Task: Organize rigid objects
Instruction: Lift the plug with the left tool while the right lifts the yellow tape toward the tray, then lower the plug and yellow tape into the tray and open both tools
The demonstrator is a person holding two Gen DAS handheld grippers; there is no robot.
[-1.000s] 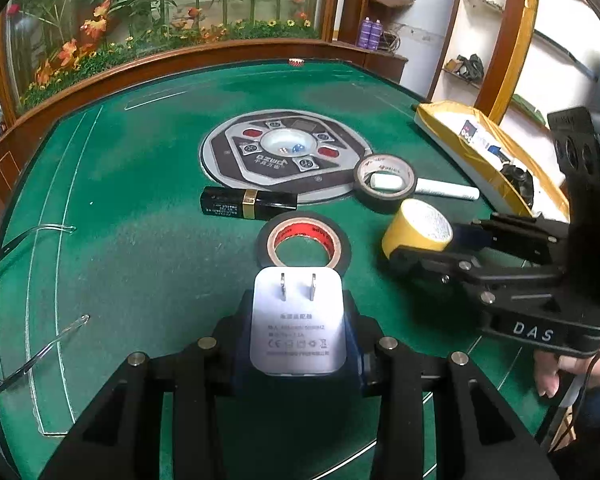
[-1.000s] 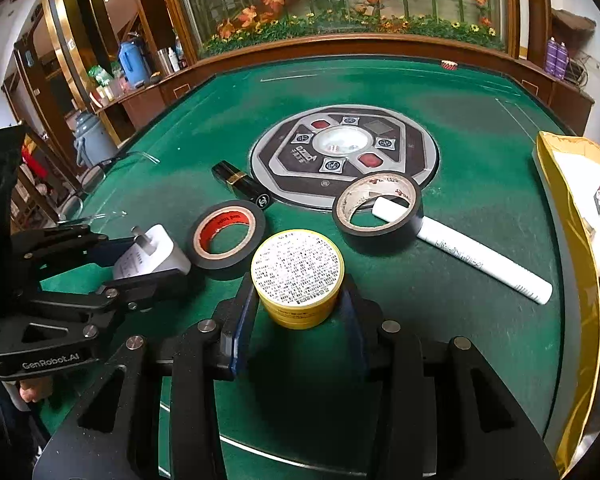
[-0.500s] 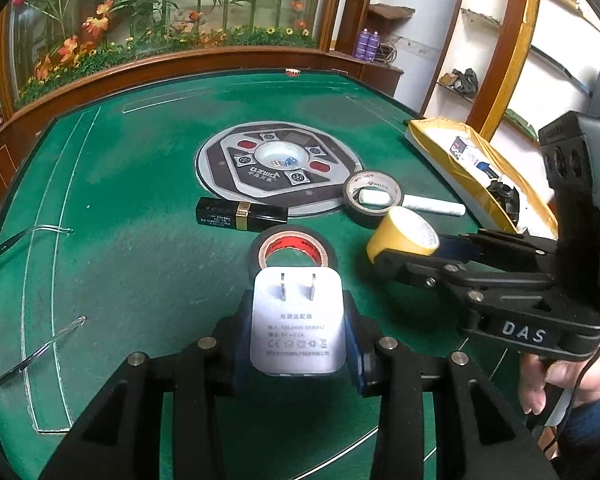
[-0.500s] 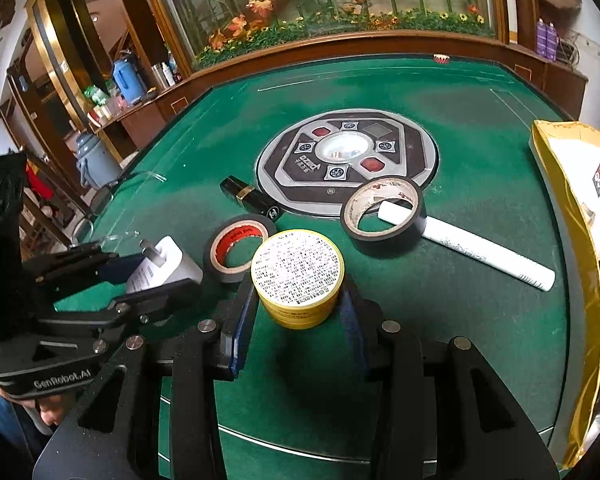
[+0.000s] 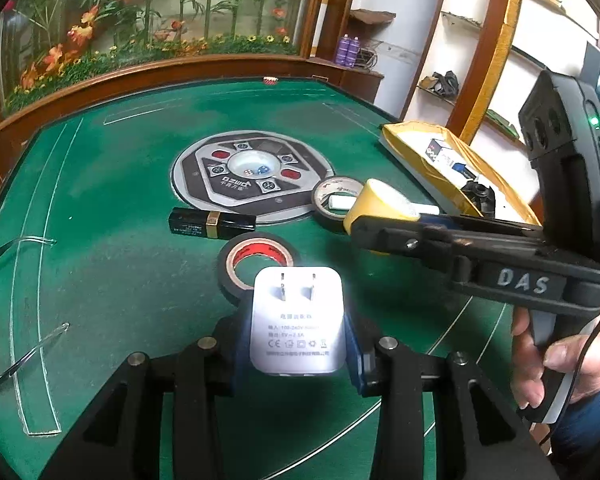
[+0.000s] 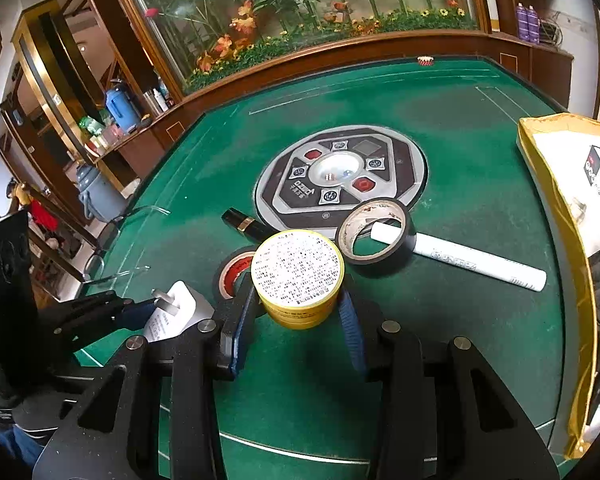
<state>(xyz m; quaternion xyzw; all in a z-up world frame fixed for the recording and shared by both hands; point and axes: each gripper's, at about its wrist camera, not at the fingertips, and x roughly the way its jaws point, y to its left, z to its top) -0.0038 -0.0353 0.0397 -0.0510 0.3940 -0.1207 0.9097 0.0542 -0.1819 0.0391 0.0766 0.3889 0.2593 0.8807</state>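
Note:
My left gripper (image 5: 296, 344) is shut on a white plug adapter (image 5: 298, 320), prongs facing up, held above the green table. My right gripper (image 6: 298, 312) is shut on a round yellow tin (image 6: 298, 276) with a printed white lid, also lifted; the tin (image 5: 380, 208) shows at the right of the left wrist view. On the felt lie a black tape roll with a red core (image 5: 258, 260), a black tape roll with a pale core (image 6: 374, 236), a white tube (image 6: 476, 262) resting through it, and a black lipstick with a gold band (image 5: 212, 222).
A yellow-rimmed box (image 6: 556, 216) with several items sits at the table's right edge. The round control panel (image 6: 340, 176) marks the table's centre. Clear-framed glasses (image 5: 20, 340) lie at the left. A hand (image 5: 560, 360) holds the right gripper's handle. A wooden rail (image 6: 340, 48) borders the far side.
Both grippers rose a little with their objects, so the items on the felt sit lower in view. The right gripper rolled slightly and came closer to the left one.

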